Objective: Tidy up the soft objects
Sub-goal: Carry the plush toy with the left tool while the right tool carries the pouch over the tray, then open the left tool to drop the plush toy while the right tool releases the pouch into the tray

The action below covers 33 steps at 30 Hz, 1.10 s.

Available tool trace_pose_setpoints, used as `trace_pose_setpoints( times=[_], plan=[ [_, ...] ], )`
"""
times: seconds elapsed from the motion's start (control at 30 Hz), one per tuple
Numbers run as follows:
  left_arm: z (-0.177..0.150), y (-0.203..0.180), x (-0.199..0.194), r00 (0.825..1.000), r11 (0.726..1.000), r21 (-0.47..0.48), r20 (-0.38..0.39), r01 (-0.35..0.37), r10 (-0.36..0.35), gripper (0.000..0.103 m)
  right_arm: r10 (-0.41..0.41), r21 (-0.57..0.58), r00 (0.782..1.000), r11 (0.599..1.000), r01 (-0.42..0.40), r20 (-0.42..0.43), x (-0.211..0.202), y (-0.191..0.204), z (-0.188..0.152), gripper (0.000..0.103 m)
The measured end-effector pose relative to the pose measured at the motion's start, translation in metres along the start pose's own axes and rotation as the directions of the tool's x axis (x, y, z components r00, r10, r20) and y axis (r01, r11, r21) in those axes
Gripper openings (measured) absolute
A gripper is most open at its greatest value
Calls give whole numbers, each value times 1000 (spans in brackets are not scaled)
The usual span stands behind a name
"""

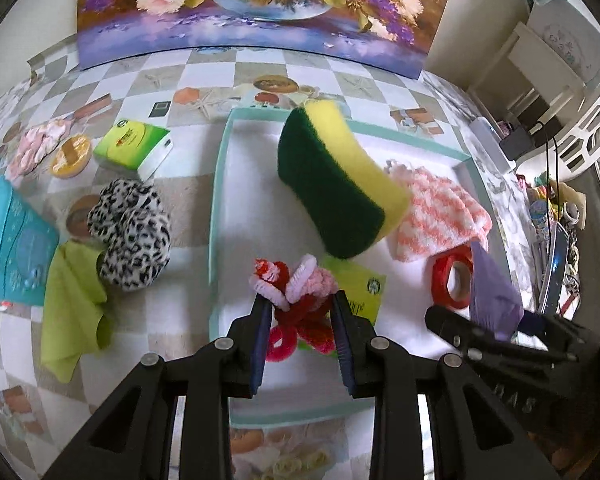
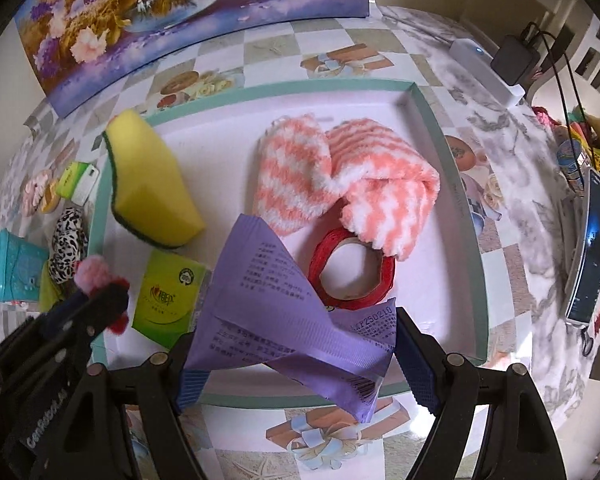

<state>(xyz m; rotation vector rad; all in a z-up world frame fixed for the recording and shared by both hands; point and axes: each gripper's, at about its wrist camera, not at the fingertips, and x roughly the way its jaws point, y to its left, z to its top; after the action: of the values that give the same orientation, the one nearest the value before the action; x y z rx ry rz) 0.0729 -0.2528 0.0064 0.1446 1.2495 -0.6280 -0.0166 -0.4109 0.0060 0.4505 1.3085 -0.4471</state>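
- Teal-rimmed tray [image 2: 466, 216] is already holding a yellow-and-green sponge [image 1: 340, 176], a striped fleece cloth [image 2: 340, 184], a red tape roll [image 2: 352, 276] and a green tissue pack [image 2: 168, 296].
- Both loads are hanging over the near half of the tray; each should be brought low over bare white floor before release, clear of the tape roll.
- Left gripper [image 1: 302, 312] is standing narrowly parted, its pads clamping a bundle of fuzzy pink and red hair ties [image 1: 296, 296]; the bundle is sitting over the tray's near-left corner.
- Right gripper [image 2: 296, 352] is standing wide, its pads pressing the sides of a purple soft packet [image 2: 284, 304], which is sagging and twisted.
- Whether either load is already touching the tray floor is unclear.
- Leopard scrunchie [image 1: 130, 236] and lime cloth [image 1: 70, 300] are lying outside, left of the tray.
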Motion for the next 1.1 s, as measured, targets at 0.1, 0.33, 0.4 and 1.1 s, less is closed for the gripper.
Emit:
trace_pose_setpoints(
  times=[0.1,0.33,0.4,1.1],
  plan=[
    [7,1,6,1000,1000,-10,7,1,-1,31,1,-1,1000,1000,-1,1,1,0,0,83],
    [20,1,12,1000,1000,-20,2,0,0,44,7,0,1000,1000,-7,15,-4,0,1,84],
    [21,0,8,1000,1000,-23,3,-11,11,57,4,-4,1000,1000,-4,23,-7,1,1,86],
    [31,48,-46,994,981,-187,81,-56,72,95,-44,18,995,999,43,93,-26,-9,2,103]
  ],
)
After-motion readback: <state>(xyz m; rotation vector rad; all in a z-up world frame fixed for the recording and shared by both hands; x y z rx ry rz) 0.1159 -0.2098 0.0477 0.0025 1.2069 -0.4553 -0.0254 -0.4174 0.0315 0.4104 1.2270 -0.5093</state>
